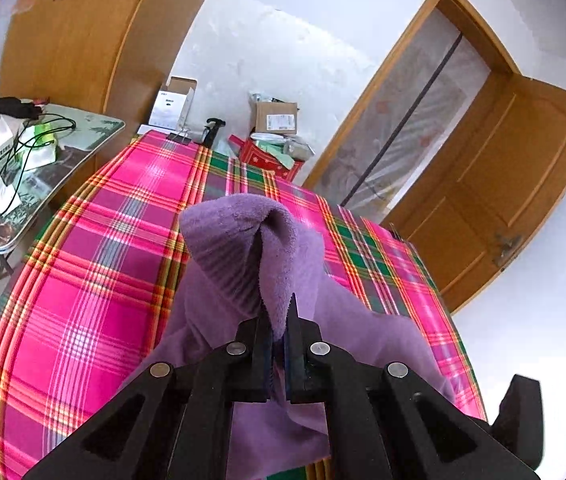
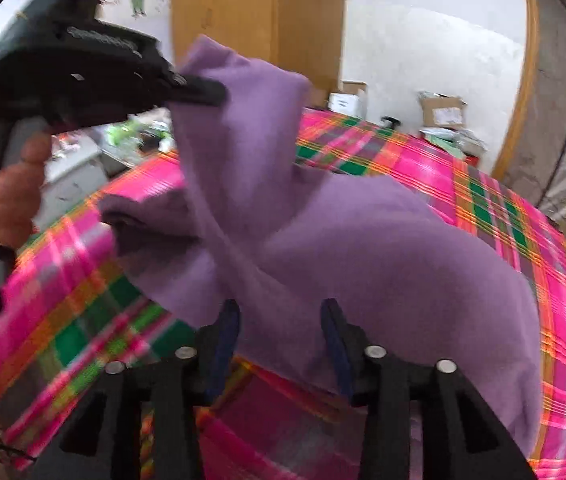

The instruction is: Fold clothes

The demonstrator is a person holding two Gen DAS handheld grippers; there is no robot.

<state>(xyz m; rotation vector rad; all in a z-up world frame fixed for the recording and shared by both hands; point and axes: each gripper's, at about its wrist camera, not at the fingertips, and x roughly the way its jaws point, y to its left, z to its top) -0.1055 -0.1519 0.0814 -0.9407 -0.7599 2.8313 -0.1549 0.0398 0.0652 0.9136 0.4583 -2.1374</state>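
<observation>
Pink, green and orange plaid cloth (image 1: 95,264) covers the table beneath both grippers. Left gripper (image 1: 279,320) is clamped on a raised fold of the soft purple fleece garment (image 2: 383,248). Right gripper (image 2: 281,320) stands half spread, the garment's near edge lying loose between its fingers.

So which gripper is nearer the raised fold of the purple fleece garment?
Left: the left gripper is clamped on that purple fleece garment fold. The right gripper is open, lower, at its draped edge.
</observation>
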